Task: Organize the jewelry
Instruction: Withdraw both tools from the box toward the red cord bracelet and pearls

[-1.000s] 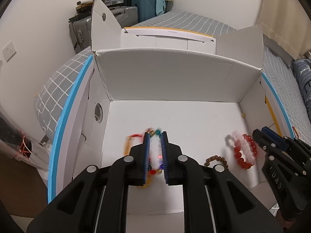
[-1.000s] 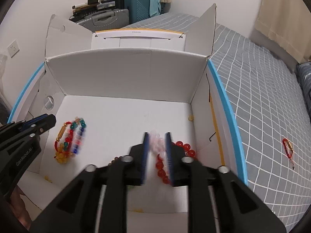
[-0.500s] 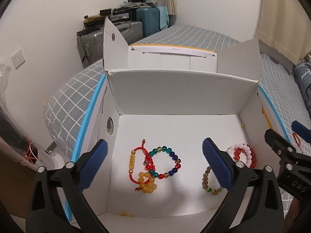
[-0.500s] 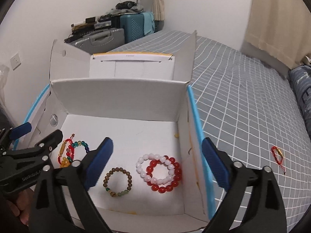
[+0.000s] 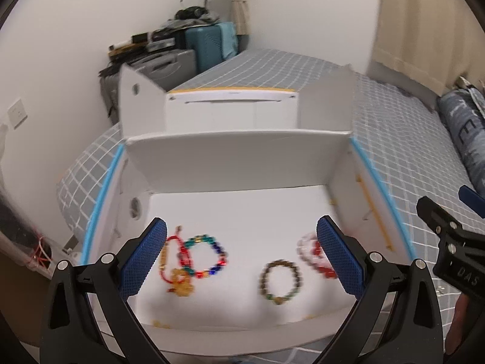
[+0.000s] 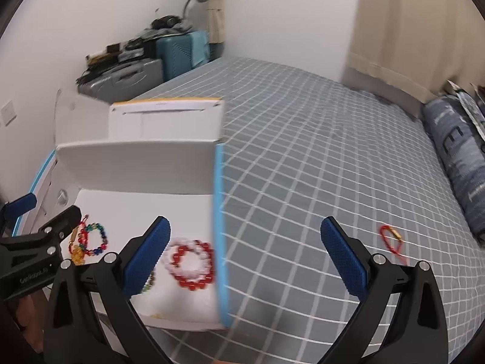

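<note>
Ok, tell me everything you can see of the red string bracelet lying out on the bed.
The red string bracelet is a thin loop of red cord with a small gold tube-shaped charm at its upper right and a loose red tail trailing toward the lower right. It lies flat and alone on the grey checked bedsheet, well to the right of the white cardboard box, outside it. Nothing touches it but the sheet. It appears only in the right wrist view, just beyond the right finger of the right hand-held gripper, whose jaws are opening and empty.
</note>
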Motion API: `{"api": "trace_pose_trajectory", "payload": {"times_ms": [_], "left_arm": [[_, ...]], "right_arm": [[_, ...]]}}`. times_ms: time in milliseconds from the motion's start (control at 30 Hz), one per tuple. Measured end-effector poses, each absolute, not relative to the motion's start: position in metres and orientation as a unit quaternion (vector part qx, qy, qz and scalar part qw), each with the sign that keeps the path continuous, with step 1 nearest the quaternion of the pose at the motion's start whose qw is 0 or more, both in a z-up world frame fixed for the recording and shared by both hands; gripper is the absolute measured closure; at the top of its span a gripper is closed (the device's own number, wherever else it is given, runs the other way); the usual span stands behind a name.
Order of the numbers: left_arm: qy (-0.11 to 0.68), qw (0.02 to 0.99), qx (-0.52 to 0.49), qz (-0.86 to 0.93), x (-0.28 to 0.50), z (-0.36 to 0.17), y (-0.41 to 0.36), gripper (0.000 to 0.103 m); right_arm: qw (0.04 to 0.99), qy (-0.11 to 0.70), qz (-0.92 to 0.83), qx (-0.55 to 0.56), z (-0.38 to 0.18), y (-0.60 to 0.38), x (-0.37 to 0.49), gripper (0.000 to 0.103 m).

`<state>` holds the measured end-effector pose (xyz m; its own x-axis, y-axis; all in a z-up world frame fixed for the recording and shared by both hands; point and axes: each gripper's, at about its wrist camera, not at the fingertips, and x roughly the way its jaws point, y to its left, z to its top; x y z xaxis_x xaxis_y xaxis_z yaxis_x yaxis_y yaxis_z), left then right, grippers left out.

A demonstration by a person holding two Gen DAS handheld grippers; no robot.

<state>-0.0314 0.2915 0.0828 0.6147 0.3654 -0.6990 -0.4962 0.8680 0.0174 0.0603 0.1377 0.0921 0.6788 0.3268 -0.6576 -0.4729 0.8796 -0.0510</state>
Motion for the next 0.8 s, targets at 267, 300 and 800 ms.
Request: {"api": "trace_pose_trajectory", "payload": {"times_ms": [267, 300, 800], "left_arm": [[0.375, 0.904, -0.075, 0.194, -0.004, 0.091, 0.230, 0.006], [0.376, 0.904, -0.075, 0.189, 0.000, 0.091, 0.223, 0.006], [0.430, 0.899, -0.041, 0.075, 0.054, 0.049, 0.085, 0.006]], "right_arm": [[0.921, 0.333, 0.179, -0.096, 0.103, 0.068, 0.082, 0.008], [0.922, 0.333, 0.173, -0.095, 0.103, 0.060, 0.084, 0.008], [0.909, 0.395, 0.128, -0.038, 0.073, -0.071, 0.159, 0.008]]}}
